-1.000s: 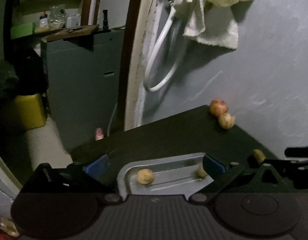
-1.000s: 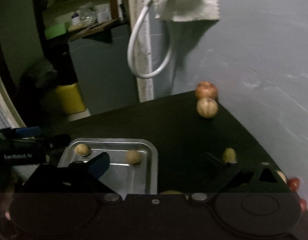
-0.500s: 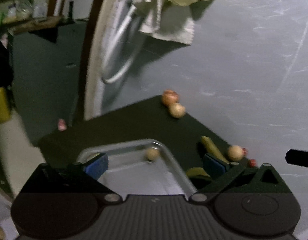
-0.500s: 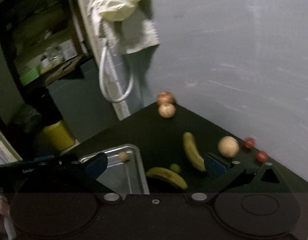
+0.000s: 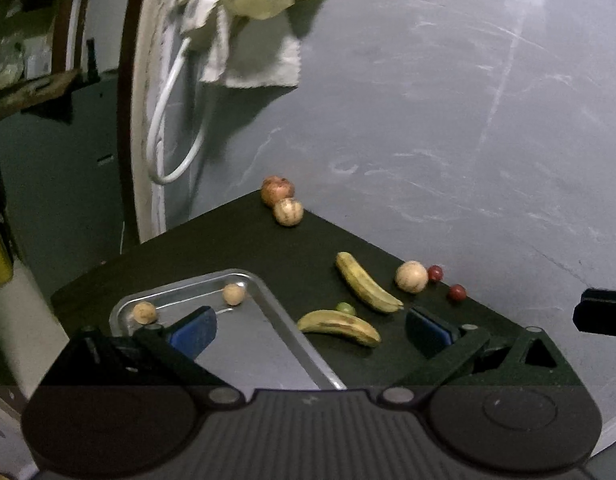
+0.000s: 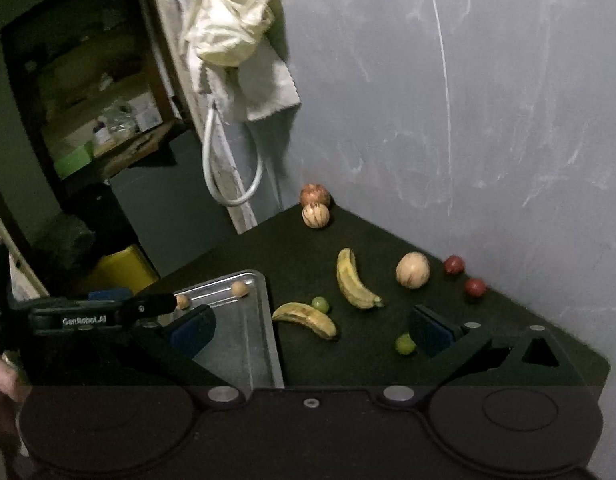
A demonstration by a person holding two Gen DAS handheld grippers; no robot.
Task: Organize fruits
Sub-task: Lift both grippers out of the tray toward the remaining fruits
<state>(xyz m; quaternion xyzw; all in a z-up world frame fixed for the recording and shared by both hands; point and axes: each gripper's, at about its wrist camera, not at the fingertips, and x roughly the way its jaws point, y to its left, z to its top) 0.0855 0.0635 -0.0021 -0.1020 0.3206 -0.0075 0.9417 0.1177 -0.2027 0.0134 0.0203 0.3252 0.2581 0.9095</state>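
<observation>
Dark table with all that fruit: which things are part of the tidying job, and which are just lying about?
Part of the job:
- shiny metal tray, two small tan round fruits inside
- two yellow bananas
- pale round fruits
- small red fruits
- small green fruits

Just there:
- cream cloth hanging on the wall
- white hose loop
- yellow bin

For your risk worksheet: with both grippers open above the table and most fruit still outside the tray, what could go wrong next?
1. The two red fruits sit near the table edge; a nudge might roll them off.
2. The small round fruits in the tray could roll when more fruit is added.
</observation>
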